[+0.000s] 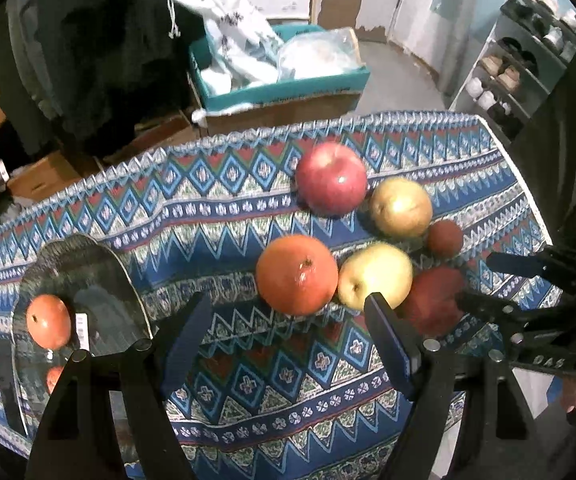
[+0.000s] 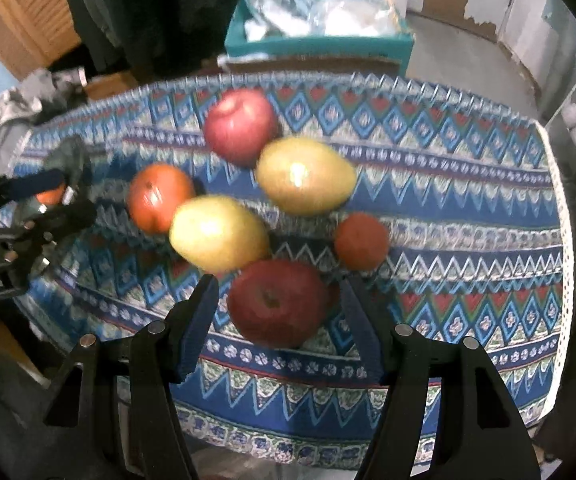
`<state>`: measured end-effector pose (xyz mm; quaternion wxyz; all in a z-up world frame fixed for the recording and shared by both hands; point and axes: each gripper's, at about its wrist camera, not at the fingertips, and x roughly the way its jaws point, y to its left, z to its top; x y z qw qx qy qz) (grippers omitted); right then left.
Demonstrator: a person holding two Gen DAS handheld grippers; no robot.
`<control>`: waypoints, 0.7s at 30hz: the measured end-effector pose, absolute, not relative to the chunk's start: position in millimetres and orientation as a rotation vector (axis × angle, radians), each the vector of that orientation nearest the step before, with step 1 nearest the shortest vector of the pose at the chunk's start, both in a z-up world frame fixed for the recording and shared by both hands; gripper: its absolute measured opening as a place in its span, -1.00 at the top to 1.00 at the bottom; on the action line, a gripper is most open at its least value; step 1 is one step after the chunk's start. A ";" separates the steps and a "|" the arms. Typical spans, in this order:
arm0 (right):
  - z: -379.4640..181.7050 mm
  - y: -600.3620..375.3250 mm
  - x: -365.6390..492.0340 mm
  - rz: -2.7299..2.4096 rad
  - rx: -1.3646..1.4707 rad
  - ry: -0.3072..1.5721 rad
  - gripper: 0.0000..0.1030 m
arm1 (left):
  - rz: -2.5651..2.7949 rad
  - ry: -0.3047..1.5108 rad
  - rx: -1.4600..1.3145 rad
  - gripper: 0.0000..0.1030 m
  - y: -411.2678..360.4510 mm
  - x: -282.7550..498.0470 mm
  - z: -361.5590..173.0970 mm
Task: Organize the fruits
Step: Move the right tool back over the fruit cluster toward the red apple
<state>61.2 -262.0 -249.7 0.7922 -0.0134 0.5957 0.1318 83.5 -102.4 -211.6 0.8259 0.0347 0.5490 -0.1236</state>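
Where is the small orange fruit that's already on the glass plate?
In the left wrist view, the small orange fruit sits on the glass plate at the table's left end, well apart from the large orange and the other loose fruit.

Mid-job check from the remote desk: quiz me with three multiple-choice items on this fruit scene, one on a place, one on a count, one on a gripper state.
1. Where does the glass plate sit?
A. on the cloth's left end, seen from the left wrist
B. in the teal box
C. on the shoe rack

2. How many fruits lie on the patterned cloth, off the plate?
A. three
B. six
C. nine

3. How is the right gripper?
A. shut on a pear
B. open, straddling the near red apple
C. shut, empty

Answers: 1 A, the plate holds one orange fruit there. 2 B, six are grouped together. 3 B, fingers apart on either side.
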 end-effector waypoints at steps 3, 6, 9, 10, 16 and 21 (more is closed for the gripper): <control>-264.6 -256.0 61.8 0.302 -0.036 1.330 -0.27 | -0.259 1.191 0.059 -0.55 -100.4 85.0 -219.7; -275.2 -253.1 62.7 0.285 -0.072 1.351 -0.28 | -0.255 1.204 0.041 -0.55 -97.9 88.0 -225.2; -277.9 -253.4 63.3 0.283 -0.076 1.352 -0.36 | -0.252 1.216 0.034 -0.55 -97.8 89.3 -230.5; -278.5 -253.5 63.6 0.283 -0.078 1.353 -0.38 | -0.251 1.219 0.034 -0.55 -97.7 89.8 -232.0; -286.9 -247.6 68.3 0.281 -0.100 1.365 -0.49 | -0.236 1.246 0.012 -0.55 -95.6 94.3 -242.0; -304.3 -241.2 73.9 0.280 -0.128 1.384 -0.53 | -0.222 1.246 -0.006 -0.55 -94.1 99.2 -244.1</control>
